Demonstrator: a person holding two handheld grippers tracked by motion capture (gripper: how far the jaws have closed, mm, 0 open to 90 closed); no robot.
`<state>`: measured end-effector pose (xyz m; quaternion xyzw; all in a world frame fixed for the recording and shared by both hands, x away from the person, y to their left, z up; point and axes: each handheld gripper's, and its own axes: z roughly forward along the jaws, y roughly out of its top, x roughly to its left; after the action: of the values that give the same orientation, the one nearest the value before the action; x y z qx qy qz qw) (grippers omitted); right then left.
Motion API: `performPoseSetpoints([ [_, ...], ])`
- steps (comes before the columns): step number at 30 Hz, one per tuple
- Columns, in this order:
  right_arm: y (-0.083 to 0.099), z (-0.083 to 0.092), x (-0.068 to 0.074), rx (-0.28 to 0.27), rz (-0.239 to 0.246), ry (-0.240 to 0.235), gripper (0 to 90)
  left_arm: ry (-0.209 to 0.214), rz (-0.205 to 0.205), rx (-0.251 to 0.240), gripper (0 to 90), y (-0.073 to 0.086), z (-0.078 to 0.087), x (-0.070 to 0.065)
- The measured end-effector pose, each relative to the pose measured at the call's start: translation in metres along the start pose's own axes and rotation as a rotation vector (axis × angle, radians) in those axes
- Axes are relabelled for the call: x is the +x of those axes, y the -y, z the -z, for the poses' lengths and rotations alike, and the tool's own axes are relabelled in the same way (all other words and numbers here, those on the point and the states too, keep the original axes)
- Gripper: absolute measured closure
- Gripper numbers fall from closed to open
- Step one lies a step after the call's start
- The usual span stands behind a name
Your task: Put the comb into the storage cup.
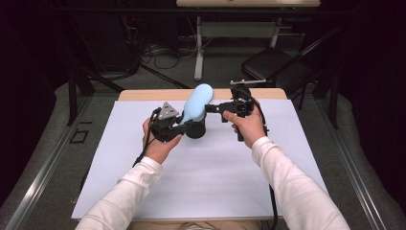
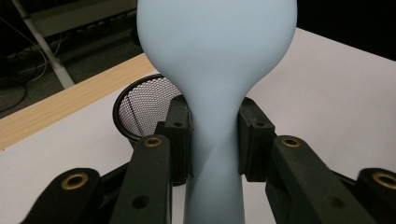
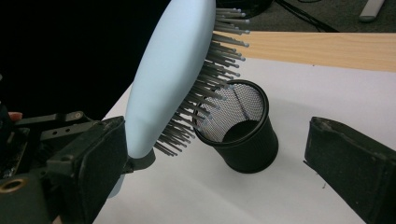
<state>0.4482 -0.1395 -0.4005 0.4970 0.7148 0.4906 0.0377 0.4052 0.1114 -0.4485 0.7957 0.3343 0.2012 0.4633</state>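
A light blue hairbrush (image 1: 197,101) is held tilted above the table, head up and away from me, bristles facing right. My left gripper (image 1: 184,125) is shut on its handle; in the left gripper view both pads press the narrow neck of the brush (image 2: 215,56). A black mesh cup (image 1: 195,129) stands on the white sheet just below and behind the brush, also seen as the mesh cup (image 2: 140,102). My right gripper (image 1: 213,108) is open beside the brush head. In the right gripper view its jaws stand wide apart, with the brush (image 3: 168,70) by the left jaw and the cup (image 3: 243,140) between them, untouched.
A white sheet (image 1: 201,172) covers most of the table, with a wooden strip (image 1: 143,95) bare at the far edge. Beyond the table are a black folding chair (image 1: 273,64), a desk leg (image 1: 198,48) and cables on the floor.
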Motion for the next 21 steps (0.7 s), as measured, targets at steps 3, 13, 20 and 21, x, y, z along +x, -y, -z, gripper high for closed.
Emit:
performPoseSetpoints([
  [3,-0.0014,-0.0004,0.001,-0.005,-0.011,-0.001,6.2,-0.001,0.0,-0.001,69.5,0.0003,-0.0003,-0.0004],
  [13,-0.0045,-0.0028,-0.0028,-0.013,-0.037,-0.013,7.6,0.005,-0.001,-0.003,69.5,0.001,-0.0012,-0.0017],
  [20,-0.005,-0.0039,-0.0041,-0.019,-0.049,-0.015,11.1,0.008,-0.002,-0.006,69.5,0.0019,-0.0031,-0.0039],
  [21,-0.0049,-0.0044,-0.0042,-0.016,-0.049,-0.016,11.3,0.008,-0.002,-0.007,69.5,0.002,-0.0034,-0.0044],
])
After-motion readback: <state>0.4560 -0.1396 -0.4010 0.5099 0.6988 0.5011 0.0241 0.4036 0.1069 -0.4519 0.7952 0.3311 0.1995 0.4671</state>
